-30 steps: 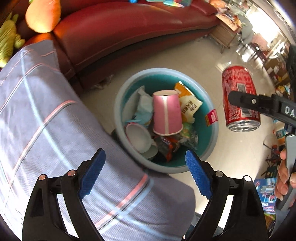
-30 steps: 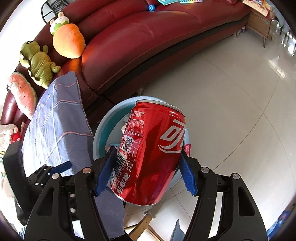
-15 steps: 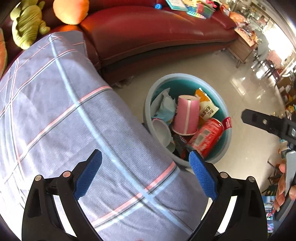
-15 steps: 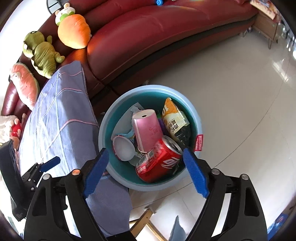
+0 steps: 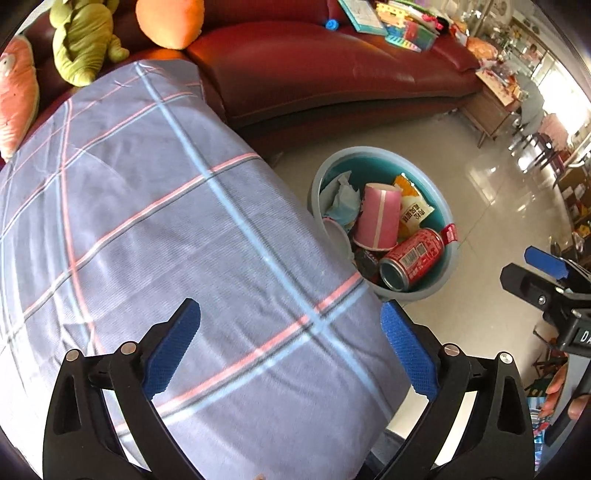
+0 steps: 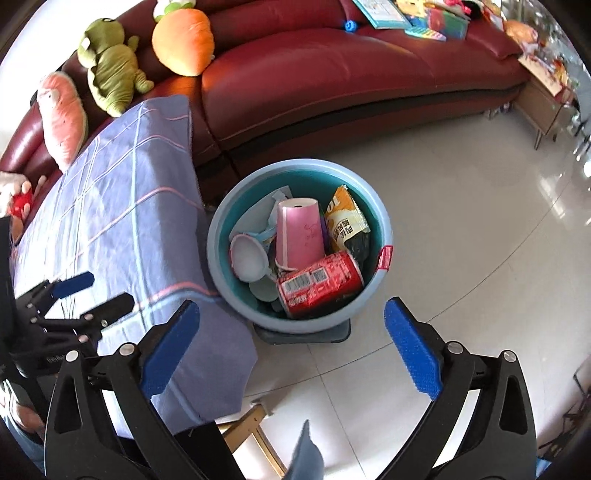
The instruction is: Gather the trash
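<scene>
A light-blue basin [image 5: 380, 151] [image 6: 299, 164] stands on the floor beside the cloth-covered table [image 5: 147, 221] [image 6: 110, 221]. In it lie a red cola can [image 5: 413, 258] [image 6: 321, 282] on its side, an upturned pink paper cup [image 5: 378, 219] [image 6: 299, 236], a snack wrapper [image 5: 415, 212] [image 6: 345, 221], tissue and a white cup. My right gripper [image 6: 291, 312] hangs above the basin's near rim, its jaws opening wide with nothing between them. My left gripper [image 5: 290, 317] hovers over the plaid cloth to the left of the basin, jaws also opening and empty.
A dark red sofa [image 6: 351, 74] curves behind the basin, with plush toys [image 6: 110, 70] at its left end and books [image 5: 391, 26] on the seat. A wooden side table [image 5: 491, 107] stands at the far right. Pale tiled floor [image 6: 461, 221] spreads right of the basin.
The cola can left my right gripper and dropped into the basin. The right jaws spread wide. Both grippers pulled back and up, the left one now over the cloth.
</scene>
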Demonstrator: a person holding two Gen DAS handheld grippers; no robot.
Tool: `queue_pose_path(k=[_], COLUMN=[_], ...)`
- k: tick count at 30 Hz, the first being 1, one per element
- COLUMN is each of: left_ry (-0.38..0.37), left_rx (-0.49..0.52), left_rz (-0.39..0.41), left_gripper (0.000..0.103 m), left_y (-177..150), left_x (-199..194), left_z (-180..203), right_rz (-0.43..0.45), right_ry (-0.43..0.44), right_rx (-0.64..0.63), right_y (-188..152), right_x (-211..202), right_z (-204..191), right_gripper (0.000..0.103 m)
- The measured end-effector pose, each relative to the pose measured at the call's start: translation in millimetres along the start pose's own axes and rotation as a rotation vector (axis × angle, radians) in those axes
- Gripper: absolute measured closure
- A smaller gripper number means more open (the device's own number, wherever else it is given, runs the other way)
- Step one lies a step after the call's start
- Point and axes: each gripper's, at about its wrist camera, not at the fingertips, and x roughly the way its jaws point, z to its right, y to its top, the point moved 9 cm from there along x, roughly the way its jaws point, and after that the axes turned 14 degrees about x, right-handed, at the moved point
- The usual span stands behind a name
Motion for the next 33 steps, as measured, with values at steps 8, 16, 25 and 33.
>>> queue_pose_path(k=[8, 16, 25, 33], left_ry=[0.026, 0.039, 0.051, 0.049], left_rx=[-0.012, -0.032, -0.039, -0.043], left_rz=[0.05, 0.088, 0.115, 0.122], left_gripper=[0.004, 0.004, 0.004, 0.004], left_y=[-17.3, -30.1, -32.5, -31.4], left_x=[-31.6, -55.0, -70.3, -70.0], left_z=[-2.5, -5.7, -3.7, -4.3], right_rz=[0.049, 0.065, 0.069, 0.062], right_ry=[-0.024, -0.024, -0.031, -0.027], right_rx=[-0.024, -0.034, -0.037, -0.03], right_y=[-22.7, -40.9, -47.8, -48.8], right_x=[-24.7, -38.5, -43.4, -41.4], right_z=[-4.3, -5.2, -5.5, -5.5], right_gripper=[0.007, 0.007, 0.007, 0.007])
